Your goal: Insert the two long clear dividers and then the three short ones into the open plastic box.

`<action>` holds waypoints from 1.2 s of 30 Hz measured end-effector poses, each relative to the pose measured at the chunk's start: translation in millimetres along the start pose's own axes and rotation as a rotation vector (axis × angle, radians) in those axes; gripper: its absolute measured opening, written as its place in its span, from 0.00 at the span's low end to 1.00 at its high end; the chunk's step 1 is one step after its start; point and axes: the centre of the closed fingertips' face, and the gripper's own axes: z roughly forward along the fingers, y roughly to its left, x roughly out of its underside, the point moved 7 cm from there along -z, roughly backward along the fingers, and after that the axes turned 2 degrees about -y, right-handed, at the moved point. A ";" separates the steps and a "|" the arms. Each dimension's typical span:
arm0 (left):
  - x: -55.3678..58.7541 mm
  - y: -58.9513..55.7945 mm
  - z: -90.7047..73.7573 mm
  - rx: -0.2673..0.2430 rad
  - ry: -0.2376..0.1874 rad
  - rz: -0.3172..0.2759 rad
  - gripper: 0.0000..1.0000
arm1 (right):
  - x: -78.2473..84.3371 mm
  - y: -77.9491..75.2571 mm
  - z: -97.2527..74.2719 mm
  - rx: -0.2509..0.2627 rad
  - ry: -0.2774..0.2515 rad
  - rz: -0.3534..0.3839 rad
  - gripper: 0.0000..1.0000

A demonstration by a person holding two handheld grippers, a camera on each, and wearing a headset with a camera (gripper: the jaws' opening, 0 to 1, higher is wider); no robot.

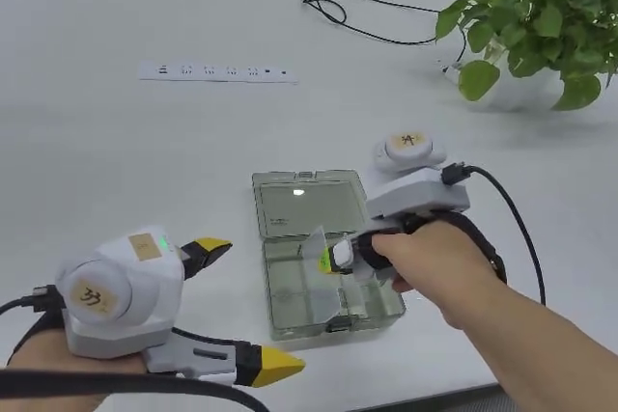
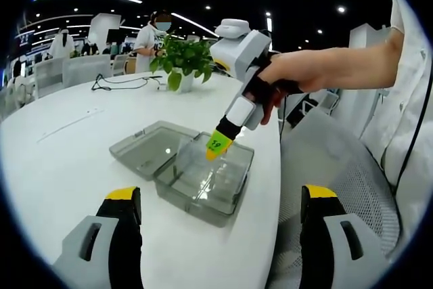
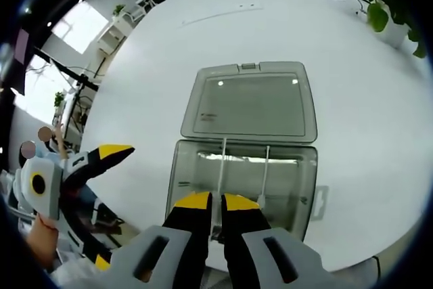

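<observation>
The open plastic box [image 1: 290,308] lies near the table's front edge with its lid [image 1: 304,202] flat behind it. My right gripper [image 1: 333,260] hovers over the box's tray [image 3: 298,184], shut on a thin clear divider [image 3: 220,164] that stands in the tray. A second clear divider [image 3: 264,167] stands beside it on the right. In the left gripper view, the right gripper [image 2: 216,145] points down into the box [image 2: 203,191]. My left gripper [image 1: 241,306] is open and holds nothing, to the left of the box; it comes into the right gripper view as the left gripper [image 3: 108,204].
A potted plant [image 1: 541,16] stands at the back right, next to a black cable [image 1: 357,12]. A white power strip [image 1: 217,71] lies at the back left. The table's front edge [image 1: 425,395] runs just below the box. People stand far off [image 2: 150,35].
</observation>
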 end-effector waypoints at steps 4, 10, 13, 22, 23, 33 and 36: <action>0.1 0.5 -0.2 -0.002 0.002 0.000 1.00 | -0.6 1.5 -0.5 0.006 0.001 -0.017 0.07; -0.4 1.3 -0.3 -0.003 0.001 -0.002 1.00 | -0.6 4.6 0.7 0.025 0.001 -0.062 0.07; 0.4 1.3 -0.5 0.000 0.005 -0.002 1.00 | -0.6 7.6 2.0 0.046 0.006 -0.110 0.07; 2.1 0.9 0.8 0.008 0.016 0.010 1.00 | -0.8 10.8 8.0 0.033 0.006 -0.164 0.07; 2.3 0.9 0.9 0.008 0.017 0.010 1.00 | -0.4 10.7 9.5 0.026 0.006 -0.167 0.07; 4.9 1.4 1.4 0.001 0.032 0.015 1.00 | 4.0 6.5 19.3 -0.032 0.000 -0.175 0.09; 6.5 1.6 1.6 -0.001 0.036 0.012 1.00 | 4.9 5.5 21.6 -0.049 -0.001 -0.174 0.09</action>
